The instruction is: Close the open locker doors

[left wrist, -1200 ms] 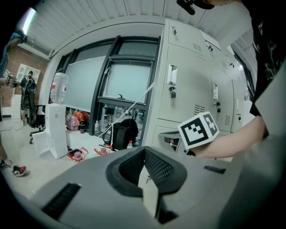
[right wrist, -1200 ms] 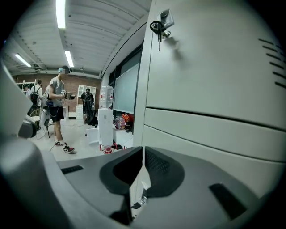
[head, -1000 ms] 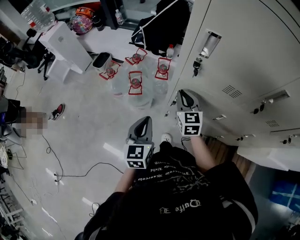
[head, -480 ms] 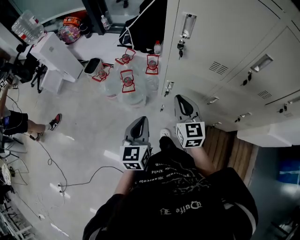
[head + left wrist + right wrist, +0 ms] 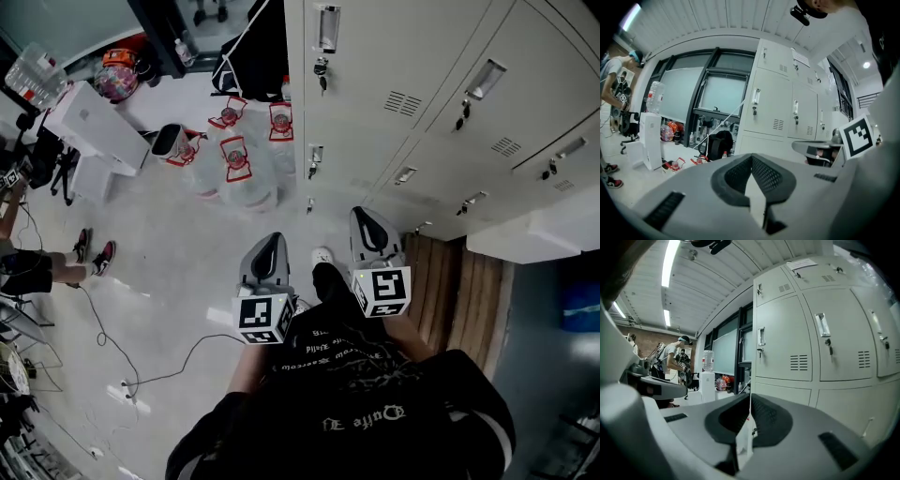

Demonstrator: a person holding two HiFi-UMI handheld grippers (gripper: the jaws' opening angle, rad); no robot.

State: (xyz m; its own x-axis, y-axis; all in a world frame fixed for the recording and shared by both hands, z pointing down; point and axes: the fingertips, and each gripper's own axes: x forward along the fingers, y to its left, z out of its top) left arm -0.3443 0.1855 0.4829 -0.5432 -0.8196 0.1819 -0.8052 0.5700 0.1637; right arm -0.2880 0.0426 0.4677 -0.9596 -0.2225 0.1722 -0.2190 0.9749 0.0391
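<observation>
A bank of cream lockers (image 5: 394, 56) fills the upper right of the head view. Every door I can see there lies flush, with handles and keys showing. My left gripper (image 5: 271, 242) and right gripper (image 5: 367, 216) hang side by side over the floor in front of the lockers, touching nothing. Both are shut and hold nothing. In the left gripper view the shut left gripper (image 5: 751, 157) points at the lockers (image 5: 766, 108). The right gripper (image 5: 749, 397) faces the closed doors (image 5: 785, 338) at closer range.
Several large water jugs (image 5: 234, 164) with red handles stand by the locker end, next to a black bag (image 5: 248, 52) and a white bin (image 5: 169, 141). A white box (image 5: 89, 117) and a person's feet (image 5: 94, 253) are at the left. Cables (image 5: 122, 347) trail over the floor.
The head view has swung right along the lockers, so more doors show and the jugs have slid left. Both grippers stayed shut, and the right one sits a little lower in the view.
</observation>
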